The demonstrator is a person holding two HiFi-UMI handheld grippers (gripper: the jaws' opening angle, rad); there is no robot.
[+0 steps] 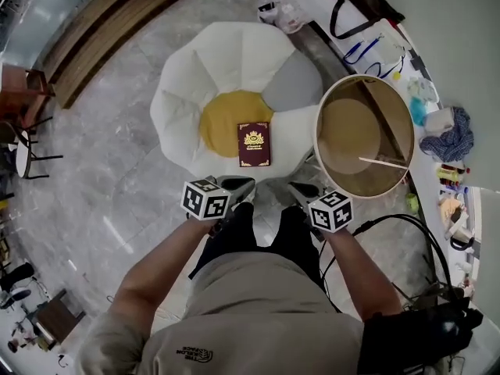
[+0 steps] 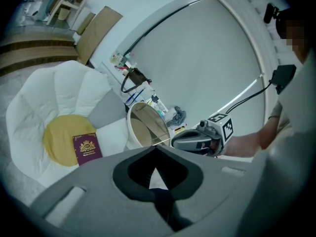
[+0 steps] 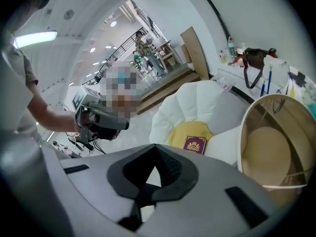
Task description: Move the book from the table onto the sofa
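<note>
A maroon book [image 1: 254,144] with a gold crest lies flat on the white petal-shaped sofa [image 1: 234,61], at the edge of its yellow middle cushion. The book [image 2: 87,148] also shows in the left gripper view and the book [image 3: 195,144] in the right gripper view. The round glass-topped table [image 1: 363,135] stands right of the sofa. My left gripper [image 1: 237,185] and right gripper [image 1: 301,191] are held side by side near my body, short of the sofa. Both are shut with nothing between their jaws. The left gripper [image 2: 157,151] and the right gripper [image 3: 157,150] point towards the sofa.
A long white counter [image 1: 437,92] runs down the right side with a black bag, pens, a blue cloth and bottles. Black cables [image 1: 406,233] lie on the floor by my right arm. Chairs [image 1: 23,123] and wooden steps [image 1: 109,30] stand at the left.
</note>
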